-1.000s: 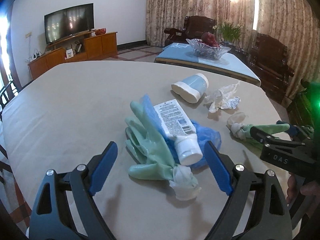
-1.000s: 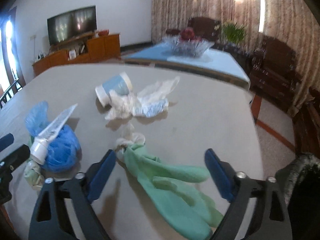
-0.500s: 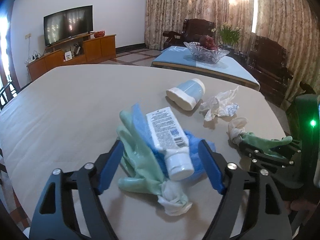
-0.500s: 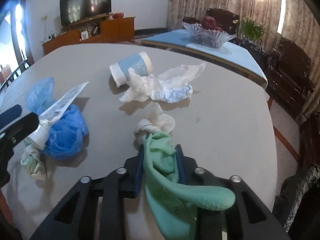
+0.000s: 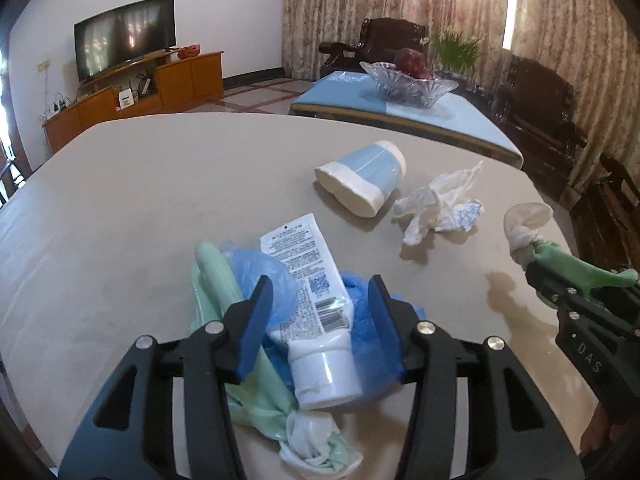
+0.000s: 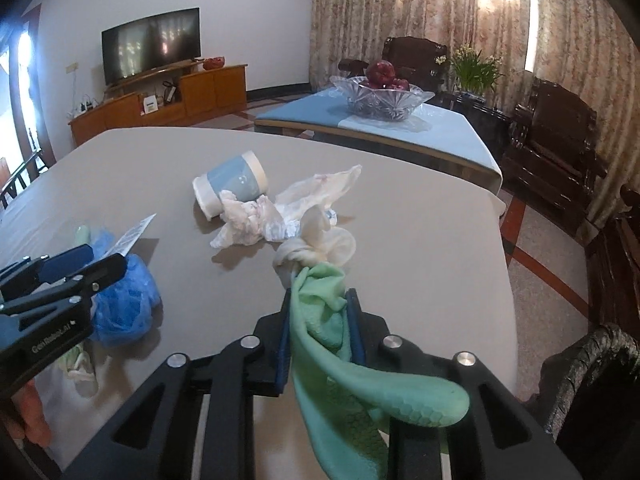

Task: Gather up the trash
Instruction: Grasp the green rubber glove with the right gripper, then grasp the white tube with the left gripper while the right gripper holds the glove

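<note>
My left gripper (image 5: 320, 300) is closing around a pile on the beige table (image 5: 140, 200): a white tube (image 5: 316, 320) on a blue plastic bag (image 5: 360, 312) and a green rubber glove (image 5: 224, 280). Its jaws stand about a tube's width apart and still show gaps. My right gripper (image 6: 320, 300) is shut on a second green rubber glove (image 6: 320, 292) with a white knotted cuff and holds it off the table. It also shows in the left wrist view (image 5: 560, 256). A blue and white cup (image 5: 364, 180) lies on its side next to a crumpled white wrapper (image 5: 440, 208).
A low table with a blue cloth (image 5: 440, 112) and a glass fruit bowl (image 5: 408, 80) stands beyond. Dark wooden chairs (image 5: 536, 108) stand at the right. A TV (image 5: 124, 48) on a wooden cabinet is at the back left. A dark woven basket (image 6: 600, 400) is at the lower right.
My left gripper moved forward over the pile and narrowed its jaws around the tube and bag. My right gripper shut on the second green glove and lifted it off the table.
</note>
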A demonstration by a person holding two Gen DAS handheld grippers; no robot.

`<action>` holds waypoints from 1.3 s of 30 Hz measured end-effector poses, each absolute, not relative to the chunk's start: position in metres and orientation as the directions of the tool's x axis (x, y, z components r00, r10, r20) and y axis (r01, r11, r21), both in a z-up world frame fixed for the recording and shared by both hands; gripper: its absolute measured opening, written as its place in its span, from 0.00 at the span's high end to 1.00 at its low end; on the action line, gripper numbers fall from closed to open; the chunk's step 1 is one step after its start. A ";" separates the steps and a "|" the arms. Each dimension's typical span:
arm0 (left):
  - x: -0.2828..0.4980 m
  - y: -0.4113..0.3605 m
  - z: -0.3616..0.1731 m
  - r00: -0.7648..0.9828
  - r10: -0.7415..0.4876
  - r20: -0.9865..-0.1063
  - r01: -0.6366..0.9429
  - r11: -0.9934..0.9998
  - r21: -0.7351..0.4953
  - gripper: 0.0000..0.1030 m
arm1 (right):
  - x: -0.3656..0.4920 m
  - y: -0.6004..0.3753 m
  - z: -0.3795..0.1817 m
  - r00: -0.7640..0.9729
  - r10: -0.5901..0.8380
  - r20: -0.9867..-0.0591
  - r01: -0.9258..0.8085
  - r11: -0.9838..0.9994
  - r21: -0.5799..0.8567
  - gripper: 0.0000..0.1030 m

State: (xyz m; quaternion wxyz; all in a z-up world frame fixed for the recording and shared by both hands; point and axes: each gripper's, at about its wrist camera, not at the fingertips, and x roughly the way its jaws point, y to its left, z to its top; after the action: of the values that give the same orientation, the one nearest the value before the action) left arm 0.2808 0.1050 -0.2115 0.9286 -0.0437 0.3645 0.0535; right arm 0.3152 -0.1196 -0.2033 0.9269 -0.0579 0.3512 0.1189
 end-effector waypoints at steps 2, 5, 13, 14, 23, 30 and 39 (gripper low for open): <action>0.270 0.106 -0.199 0.762 0.064 -0.645 -0.138 0.988 -0.065 0.52 | 0.315 -0.121 -0.204 0.722 0.181 -0.668 -0.262 0.965 -0.022 0.76; 0.251 0.100 -0.182 0.800 0.041 -0.599 -0.116 0.990 -0.086 0.50 | 0.312 -0.123 -0.203 0.724 0.181 -0.666 -0.253 0.967 -0.012 0.76; 0.261 0.095 -0.207 0.764 0.029 -0.644 -0.099 0.992 -0.072 0.59 | 0.307 -0.130 -0.205 0.721 0.173 -0.671 -0.233 0.972 0.000 0.76; 0.264 0.097 -0.211 0.755 0.032 -0.655 -0.104 0.992 -0.072 0.61 | 0.307 -0.130 -0.205 0.721 0.173 -0.671 -0.234 0.972 -0.001 0.76; 0.255 0.122 -0.222 0.733 0.032 -0.679 -0.119 0.990 -0.081 0.65 | 0.305 -0.128 -0.207 0.719 0.176 -0.672 -0.242 0.970 -0.005 0.76; 0.250 0.126 -0.220 0.721 0.009 -0.693 -0.127 0.985 -0.120 0.62 | 0.303 -0.127 -0.206 0.717 0.174 -0.675 -0.243 0.970 -0.008 0.76; 0.251 0.129 -0.224 0.714 0.003 -0.700 -0.132 0.983 -0.131 0.58 | 0.303 -0.126 -0.204 0.715 0.172 -0.677 -0.248 0.969 -0.016 0.76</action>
State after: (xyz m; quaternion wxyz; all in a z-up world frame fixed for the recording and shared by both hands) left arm 0.2507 0.1291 -0.2242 0.9218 -0.0859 0.3764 0.0366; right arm 0.3026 -0.1259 -0.2044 0.9246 -0.0529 0.3597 0.1135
